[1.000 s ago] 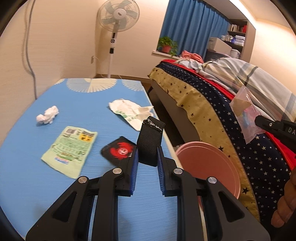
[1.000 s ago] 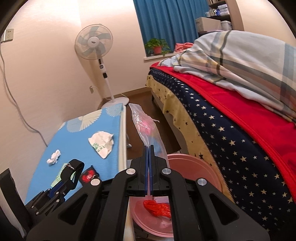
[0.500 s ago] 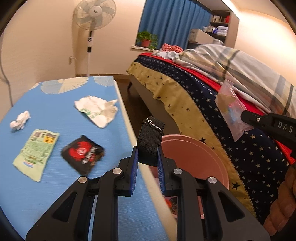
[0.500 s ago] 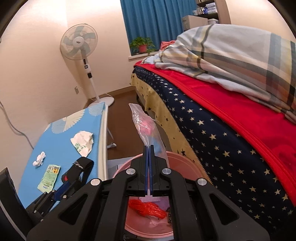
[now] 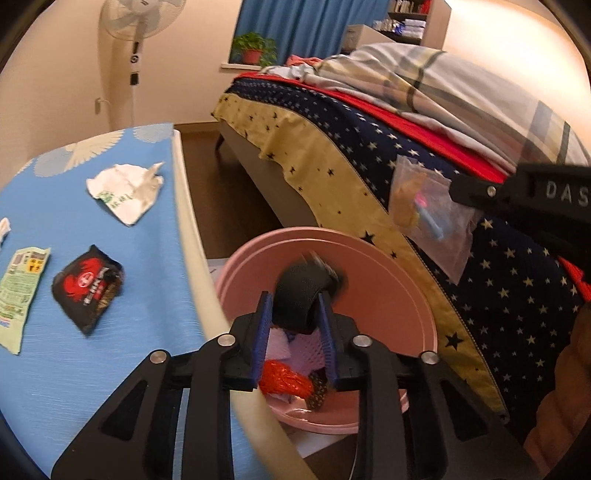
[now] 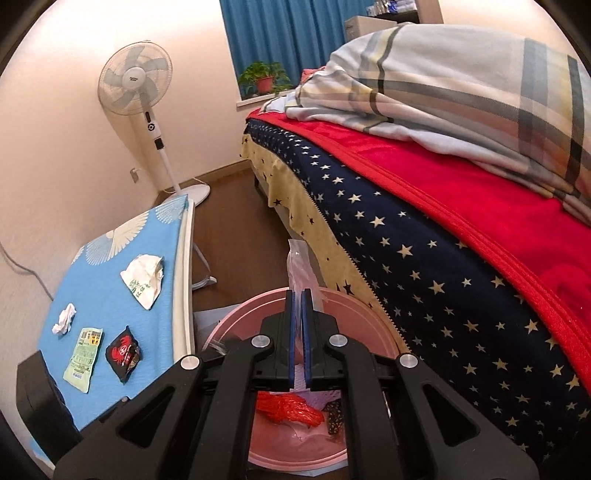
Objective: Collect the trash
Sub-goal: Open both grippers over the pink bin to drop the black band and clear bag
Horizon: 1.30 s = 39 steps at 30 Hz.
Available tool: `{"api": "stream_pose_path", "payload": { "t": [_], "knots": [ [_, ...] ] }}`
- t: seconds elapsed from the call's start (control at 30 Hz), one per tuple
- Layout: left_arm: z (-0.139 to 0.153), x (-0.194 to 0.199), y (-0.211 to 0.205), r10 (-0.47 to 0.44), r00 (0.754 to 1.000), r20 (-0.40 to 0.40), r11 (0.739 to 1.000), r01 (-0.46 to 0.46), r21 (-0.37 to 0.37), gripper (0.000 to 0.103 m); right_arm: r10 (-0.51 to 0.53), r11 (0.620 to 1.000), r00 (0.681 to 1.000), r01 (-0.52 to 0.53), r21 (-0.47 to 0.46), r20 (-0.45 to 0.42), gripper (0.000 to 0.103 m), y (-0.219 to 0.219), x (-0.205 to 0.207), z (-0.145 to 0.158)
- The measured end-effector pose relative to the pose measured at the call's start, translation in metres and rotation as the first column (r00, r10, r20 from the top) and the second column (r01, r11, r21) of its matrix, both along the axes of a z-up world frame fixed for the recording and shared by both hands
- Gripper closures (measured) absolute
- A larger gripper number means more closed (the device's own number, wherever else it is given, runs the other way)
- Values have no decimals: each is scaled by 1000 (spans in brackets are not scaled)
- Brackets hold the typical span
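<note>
Black strap (image 5: 304, 291) between the left gripper (image 5: 295, 310) jaws, now over the pink bin (image 5: 413, 295), no longer over the blue table (image 5: 110, 369); jaws opening, strap blurred, likely dropping. Right gripper (image 6: 299, 317) jaws also parting, clear bag (image 6: 301, 266) between them above the bin. Four scraps remain on the table.

place: home bedroom | bed (image 6: 424, 258) wearing a navy star-print cover, a red blanket and a plaid duvet (image 6: 461, 81) | white pedestal fan (image 6: 135, 85) standing by the wall | blue curtain (image 6: 277, 33) hanging behind a potted plant (image 6: 263, 77) | wooden floor (image 6: 236, 221) showing
</note>
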<state>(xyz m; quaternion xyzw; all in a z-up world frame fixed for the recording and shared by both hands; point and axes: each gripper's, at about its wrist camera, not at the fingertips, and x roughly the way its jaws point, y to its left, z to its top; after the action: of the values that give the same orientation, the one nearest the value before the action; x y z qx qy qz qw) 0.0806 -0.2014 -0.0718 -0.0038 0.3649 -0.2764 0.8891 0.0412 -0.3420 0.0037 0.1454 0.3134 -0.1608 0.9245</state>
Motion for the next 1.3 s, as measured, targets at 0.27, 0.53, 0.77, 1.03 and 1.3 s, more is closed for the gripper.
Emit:
{"api": "stream_pose_path", "payload": {
  "t": [0.27,0.53,0.77,1.03,1.3],
  "knots": [
    [0,-1,0,0,1000,-6,1000,0,-6,74,-17,1000,1000,17,6,-1,92,-3,-1,0],
    [5,-1,12,23,1000,4,1000,-23,-16,74,-16,1000,1000,16,0,21,72,2,-3,6],
    [14,-3,29,52,998,29,999,-52,-14,74,-7,1000,999,7,3,37,70,7,-3,9],
    [40,-3,71,139,988,66,990,-137,-36,74,37,999,998,-38,11,52,65,30,4,13],
    [84,17,134,278,950,141,961,-273,-51,74,132,990,987,-136,29,96,65,67,15,18]
  ]
}}
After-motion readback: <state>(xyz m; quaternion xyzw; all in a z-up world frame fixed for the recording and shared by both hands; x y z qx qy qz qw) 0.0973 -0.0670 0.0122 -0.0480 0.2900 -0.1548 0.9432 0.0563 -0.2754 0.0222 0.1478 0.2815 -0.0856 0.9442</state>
